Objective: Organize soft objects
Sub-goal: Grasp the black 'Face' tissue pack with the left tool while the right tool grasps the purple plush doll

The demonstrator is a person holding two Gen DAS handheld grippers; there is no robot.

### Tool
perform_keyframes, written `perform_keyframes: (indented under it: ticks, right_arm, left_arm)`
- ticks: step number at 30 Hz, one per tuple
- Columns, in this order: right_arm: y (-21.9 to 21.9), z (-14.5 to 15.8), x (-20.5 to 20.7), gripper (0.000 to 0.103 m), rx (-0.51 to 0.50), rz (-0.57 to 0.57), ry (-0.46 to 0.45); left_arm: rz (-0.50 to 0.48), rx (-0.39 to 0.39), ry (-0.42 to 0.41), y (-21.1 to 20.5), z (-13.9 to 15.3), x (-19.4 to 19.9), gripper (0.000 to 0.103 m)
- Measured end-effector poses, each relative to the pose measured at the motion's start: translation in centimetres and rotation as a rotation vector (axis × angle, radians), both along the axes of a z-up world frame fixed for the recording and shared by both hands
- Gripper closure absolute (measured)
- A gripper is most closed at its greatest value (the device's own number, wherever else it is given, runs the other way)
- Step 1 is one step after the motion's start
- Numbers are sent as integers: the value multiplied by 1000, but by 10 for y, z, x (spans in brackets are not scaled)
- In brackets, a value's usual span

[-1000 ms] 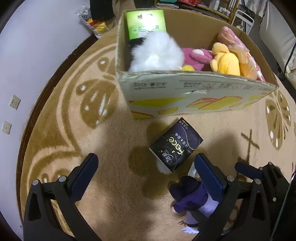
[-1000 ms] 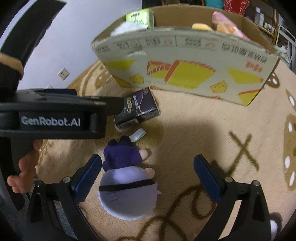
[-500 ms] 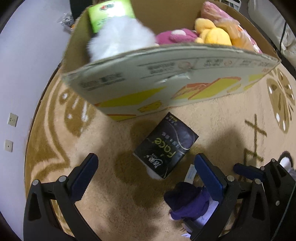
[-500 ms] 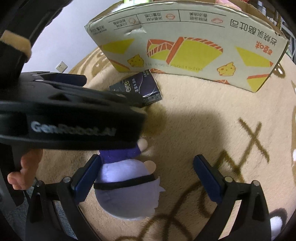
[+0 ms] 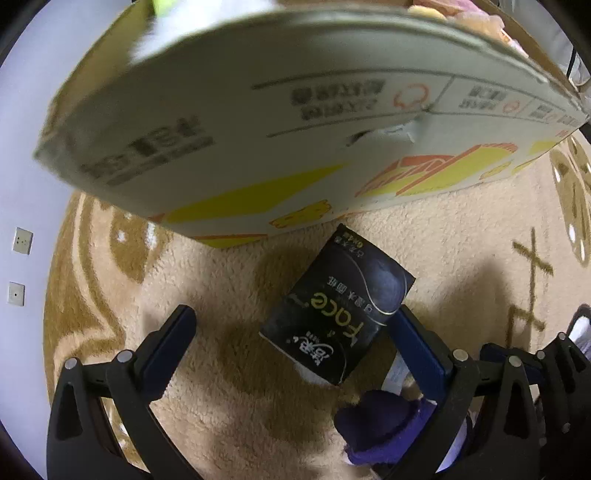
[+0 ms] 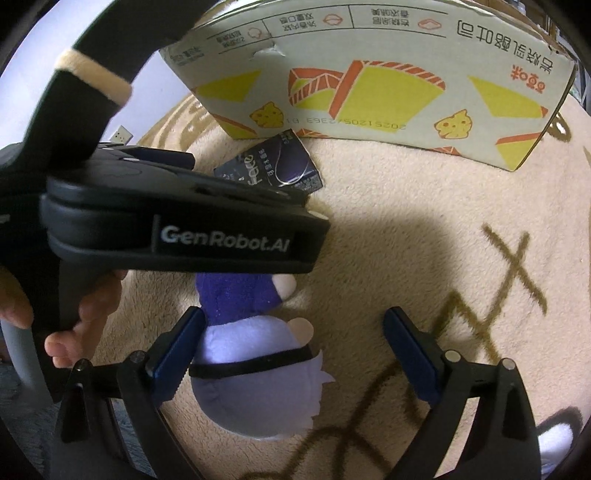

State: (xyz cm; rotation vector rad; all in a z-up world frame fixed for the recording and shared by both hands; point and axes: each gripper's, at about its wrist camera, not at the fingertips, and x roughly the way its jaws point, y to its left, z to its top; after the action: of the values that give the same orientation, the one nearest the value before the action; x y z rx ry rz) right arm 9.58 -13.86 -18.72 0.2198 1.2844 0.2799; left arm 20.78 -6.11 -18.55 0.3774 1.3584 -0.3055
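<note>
A black tissue pack (image 5: 338,315) marked "face" lies on the beige rug just in front of the cardboard box (image 5: 258,122). My left gripper (image 5: 295,343) is open, low over the rug, with the pack between its fingers and near the right finger (image 5: 417,343). A purple and white plush doll (image 6: 255,354) lies on the rug. My right gripper (image 6: 293,350) is open around the doll, whose body touches the left finger (image 6: 181,347). In the left wrist view the doll (image 5: 384,432) shows at the lower right. The left gripper's body hides part of the pack (image 6: 269,170) in the right wrist view.
The cardboard box (image 6: 369,66) stands right ahead, its printed front wall filling the upper frames; plush toys (image 5: 480,14) barely show over its rim. A hand (image 6: 74,325) holds the left gripper's handle. Wall sockets (image 5: 22,240) are at far left. Patterned rug (image 6: 461,240) lies to the right.
Both grippers have dropped lower and moved forward toward the box. The tissue pack now sits between my left fingers, and the doll sits deeper between my right fingers.
</note>
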Motion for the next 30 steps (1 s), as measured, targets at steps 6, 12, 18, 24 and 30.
perform_keyframes:
  ticks: [6,12,18,24,30]
  right_arm:
    - [1,-1,3,2,-10,6,-2]
    - [19,6,-1,31,-1,43,-32]
    - [34,4,2,50,28,79,-29]
    - [28,16,-2,53,11,45,-66]
    - [11,17,3,53,9,-44,-59]
  left_arm:
    - [39,-15,15,1,-5,12,0]
    - [50,-7,7,5,-12,12,1]
    - [42,-17,-7,-6,-8,0,9]
    - [23,-29,-37,-2,10,-10,32]
    - [55,-60,-52,7,20,-10,58]
